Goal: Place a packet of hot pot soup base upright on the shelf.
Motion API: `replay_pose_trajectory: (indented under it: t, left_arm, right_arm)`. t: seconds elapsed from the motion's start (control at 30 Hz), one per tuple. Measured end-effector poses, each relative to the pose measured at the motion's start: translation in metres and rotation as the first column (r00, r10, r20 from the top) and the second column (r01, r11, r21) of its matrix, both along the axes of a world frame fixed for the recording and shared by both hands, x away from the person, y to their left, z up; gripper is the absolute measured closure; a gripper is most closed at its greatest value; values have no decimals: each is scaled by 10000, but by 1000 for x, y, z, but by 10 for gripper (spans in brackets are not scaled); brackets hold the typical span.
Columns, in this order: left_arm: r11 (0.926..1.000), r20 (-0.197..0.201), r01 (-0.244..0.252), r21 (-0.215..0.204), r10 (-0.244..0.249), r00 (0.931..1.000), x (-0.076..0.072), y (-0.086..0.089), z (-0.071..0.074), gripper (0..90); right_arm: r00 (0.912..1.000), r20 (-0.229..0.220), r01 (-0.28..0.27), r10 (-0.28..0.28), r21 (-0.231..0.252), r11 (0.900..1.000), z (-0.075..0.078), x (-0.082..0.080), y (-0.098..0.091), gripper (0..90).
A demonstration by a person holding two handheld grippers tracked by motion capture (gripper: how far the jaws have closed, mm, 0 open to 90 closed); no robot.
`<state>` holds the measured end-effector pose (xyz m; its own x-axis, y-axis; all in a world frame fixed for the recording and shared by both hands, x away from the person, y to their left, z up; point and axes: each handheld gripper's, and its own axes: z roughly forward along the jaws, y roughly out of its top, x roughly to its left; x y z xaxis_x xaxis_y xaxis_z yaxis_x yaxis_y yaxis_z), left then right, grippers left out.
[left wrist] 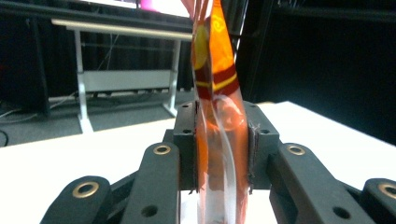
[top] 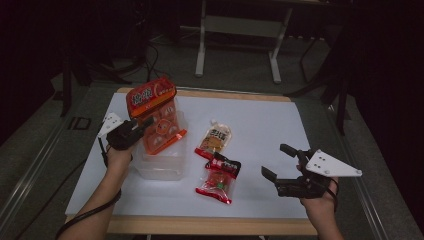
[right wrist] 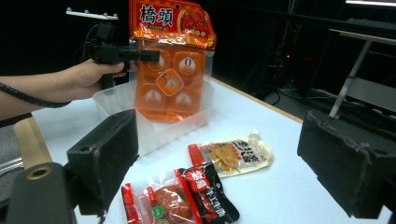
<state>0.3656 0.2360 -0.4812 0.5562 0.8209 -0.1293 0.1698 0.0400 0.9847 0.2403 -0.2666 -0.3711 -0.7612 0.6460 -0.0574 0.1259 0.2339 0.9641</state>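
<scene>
Left gripper [top: 141, 125] was clamped on the side edge of the orange snack pack [top: 152, 112]; in the left gripper view both pads pressed flat against the pack [left wrist: 219, 135], jaws drawn in close around it. The pack stood upright with its lower end inside the clear plastic bin [top: 162, 167], at about 10 o'clock on the white table top [top: 270, 125]. Right gripper [top: 280, 162] hung at about 4 o'clock with jaws wide apart and nothing between them; its pads [right wrist: 105, 154] framed the table without touching anything.

Risks, as judged:
- The pack was tall and top-heavy, held by one thin edge. The film could slide through the pads, or the pack could swing and tip over the bin wall on release.
- The bin looked light. A sideways push from the pack could shift or tilt it, since nothing braced it.
- Opening the jaws while the pack leaned outward would probably drop it on the table.

Other things: a beige pouch [top: 215, 139] lay near the centre, just right of the bin, and a red and black snack packet [top: 218, 180] lay at about 6 o'clock, touching or nearly touching the pouch's lower end. Neither blocked the bin opening. Both lay between the right gripper and the bin, so a low reach across would sweep them.
</scene>
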Motion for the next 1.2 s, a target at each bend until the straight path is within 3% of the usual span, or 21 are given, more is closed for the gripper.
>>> replay_pose_trajectory:
  t: [0.03, 0.1, 0.43, 0.5, 0.57, 0.63, 0.7, 0.93, 1.07, 1.2]
  left_arm:
    - [9998, 77, -52, 189, 51, 10000, 0, -1, -3, 715]
    - [9999, -43, -107, -34, 107, 9999, 0, 0, -3, 715]
    - [9993, -374, -140, 339, 152, 9992, 4, 3, 2, 690]
    - [9986, -395, -211, 478, 229, 9990, 4, 3, 5, 645]
    - [9994, -501, -222, 265, 235, 9985, 4, 5, 8, 578]
    - [10000, -988, -64, 57, 70, 9951, 5, 6, 12, 522]
    - [10000, -1180, 44, -75, -52, 9930, 5, 7, 14, 475]
    - [9996, -1076, -157, 217, 180, 9940, -1, 6, 20, 285]
    - [9995, -1044, 219, 232, -193, 9944, -5, 6, 23, 165]
    - [9994, -1030, 354, 32, -349, 9941, -10, 8, 28, 101]
  right_arm:
    - [10000, -24, -18, 18, -4, 10000, 0, 0, 0, 123]
    - [10000, -52, -30, 30, 3, 10000, -1, 0, 0, 123]
    - [9999, -45, -106, 105, -70, 9999, 0, 0, 2, 123]
    - [9999, -39, -122, 122, -82, 9999, 0, 0, 2, 123]
    - [9999, -42, -126, 126, -69, 9999, 1, 0, 2, 123]
    - [9999, -21, -118, 117, -54, 9999, 1, 0, 1, 123]
    - [9999, -48, -96, 95, -54, 9999, 1, 0, 1, 123]
    - [10000, -41, -80, 79, -43, 10000, 0, 0, 1, 123]
    - [10000, -43, -65, 65, -70, 10000, 1, -1, 1, 123]
    - [10000, -51, -55, 54, -99, 9999, 0, 0, 1, 123]
